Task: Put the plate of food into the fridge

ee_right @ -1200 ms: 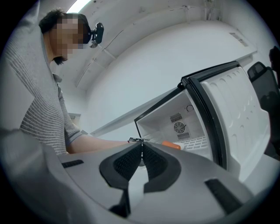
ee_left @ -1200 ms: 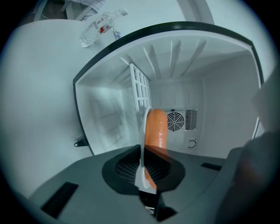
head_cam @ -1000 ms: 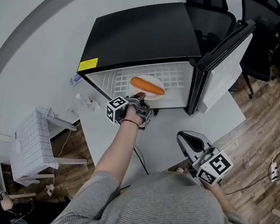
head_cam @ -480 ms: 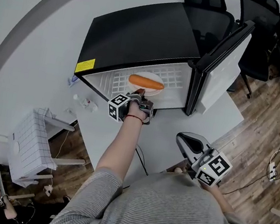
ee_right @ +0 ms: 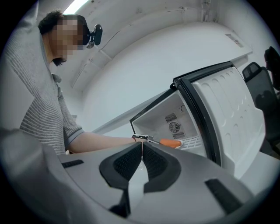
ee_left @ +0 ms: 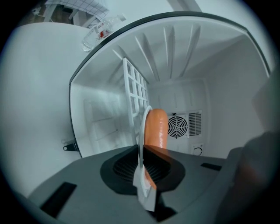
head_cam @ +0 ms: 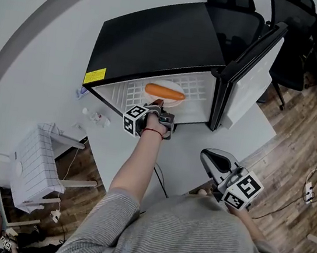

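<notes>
A white plate (head_cam: 167, 86) with an orange sausage (head_cam: 165, 91) lies just inside the open black fridge (head_cam: 160, 35), over its white floor. My left gripper (head_cam: 157, 105) is shut on the plate's near rim. In the left gripper view the plate (ee_left: 141, 144) stands edge-on between the jaws of the left gripper (ee_left: 143, 175), with the sausage (ee_left: 155, 129) beside it. My right gripper (head_cam: 215, 162) hangs near the person's body, shut and holding nothing. In its own view, the right gripper (ee_right: 141, 153) looks toward the fridge (ee_right: 188, 109).
The fridge door (head_cam: 256, 67) stands open at the right. A wire shelf (ee_left: 135, 89) and a fan grille (ee_left: 177, 126) are inside the fridge. A plastic bottle (head_cam: 98, 118) lies on the white table (head_cam: 190, 151) at the left. A white stool (head_cam: 38, 161) and office chairs (head_cam: 235, 5) stand around.
My left gripper has carried the plate a little deeper into the fridge. The right gripper has stayed where it was.
</notes>
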